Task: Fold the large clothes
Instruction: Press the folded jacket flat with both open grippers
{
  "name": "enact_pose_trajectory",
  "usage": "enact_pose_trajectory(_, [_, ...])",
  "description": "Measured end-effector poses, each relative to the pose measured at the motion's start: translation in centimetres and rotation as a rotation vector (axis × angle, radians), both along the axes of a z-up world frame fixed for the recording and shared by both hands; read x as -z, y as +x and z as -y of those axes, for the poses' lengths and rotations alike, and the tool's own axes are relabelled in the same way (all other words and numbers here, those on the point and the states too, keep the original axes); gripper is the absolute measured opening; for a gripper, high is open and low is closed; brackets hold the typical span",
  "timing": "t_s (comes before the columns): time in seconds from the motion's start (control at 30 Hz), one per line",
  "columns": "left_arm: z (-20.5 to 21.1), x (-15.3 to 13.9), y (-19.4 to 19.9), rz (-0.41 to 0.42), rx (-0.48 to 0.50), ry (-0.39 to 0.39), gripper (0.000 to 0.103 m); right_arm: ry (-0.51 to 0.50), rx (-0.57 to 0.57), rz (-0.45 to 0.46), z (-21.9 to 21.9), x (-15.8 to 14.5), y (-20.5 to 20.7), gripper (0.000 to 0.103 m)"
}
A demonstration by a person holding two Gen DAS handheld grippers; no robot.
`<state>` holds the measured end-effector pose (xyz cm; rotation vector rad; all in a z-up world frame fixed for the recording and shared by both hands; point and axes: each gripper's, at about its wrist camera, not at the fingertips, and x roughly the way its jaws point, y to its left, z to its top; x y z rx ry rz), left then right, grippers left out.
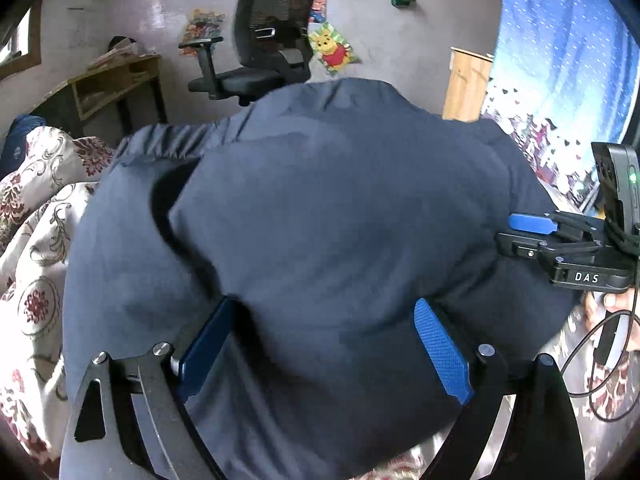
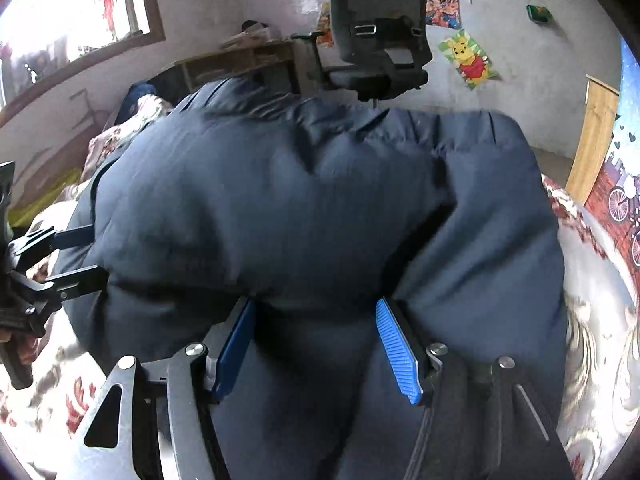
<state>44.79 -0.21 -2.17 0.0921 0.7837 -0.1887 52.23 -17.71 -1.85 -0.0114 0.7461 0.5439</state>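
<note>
A bulky dark navy padded jacket (image 1: 340, 200) lies bunched on the bed and fills both views (image 2: 280, 200). My left gripper (image 1: 326, 306) stands wide at its near edge. The jacket bulges between the blue pads (image 1: 440, 356), which do not visibly press on it. From the right wrist view this left gripper (image 2: 100, 255) sits at the jacket's left edge. My right gripper (image 2: 316, 304) is shut on a thick fold of the jacket, pinched between its blue pads (image 2: 400, 356). In the left wrist view the right gripper (image 1: 508, 234) bites the jacket's right edge.
A floral bedspread (image 1: 36, 240) lies under the jacket. Behind the bed stand a black office chair (image 1: 260, 40), a wooden desk (image 1: 116, 84) and a wooden board (image 1: 466, 84). A blue curtain (image 1: 568, 60) hangs at the right. A black cable (image 1: 600, 360) loops below a hand (image 1: 616, 308).
</note>
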Motion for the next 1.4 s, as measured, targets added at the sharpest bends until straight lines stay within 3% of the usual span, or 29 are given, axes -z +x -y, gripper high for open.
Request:
enact_pose_trajectory(0.37, [-1.9,-1.1,4.8,0.035,-0.090,0.020,0.092,0.078,0.065,-0.036,0.2,-0.4,5.8,0.060])
enact_pose_trajectory(0.53, [-2.9,-1.0,7.0,0.014,-0.123,-0.003,0.100,0.079,0.074,-0.051,-0.1,-0.3,7.8,0.060])
enact_pose_trajectory(0.73, [-4.3,-0.5,9.6,0.001,-0.142,-0.062,0.101,0.093,0.086,-0.062,-0.4,0.2,9.6,0.060])
enact_pose_trajectory(1.1, [-4.7,0.5,10.6,0.030,-0.137,-0.096,0.102,0.090,0.081,-0.056,-1.1,1.1,11.3,0.061])
enact_pose_trajectory(1.4, [-4.7,1.1,10.1,0.080,-0.124,-0.096,0.102,0.098,0.088,0.013,-1.1,1.8,10.4,0.061])
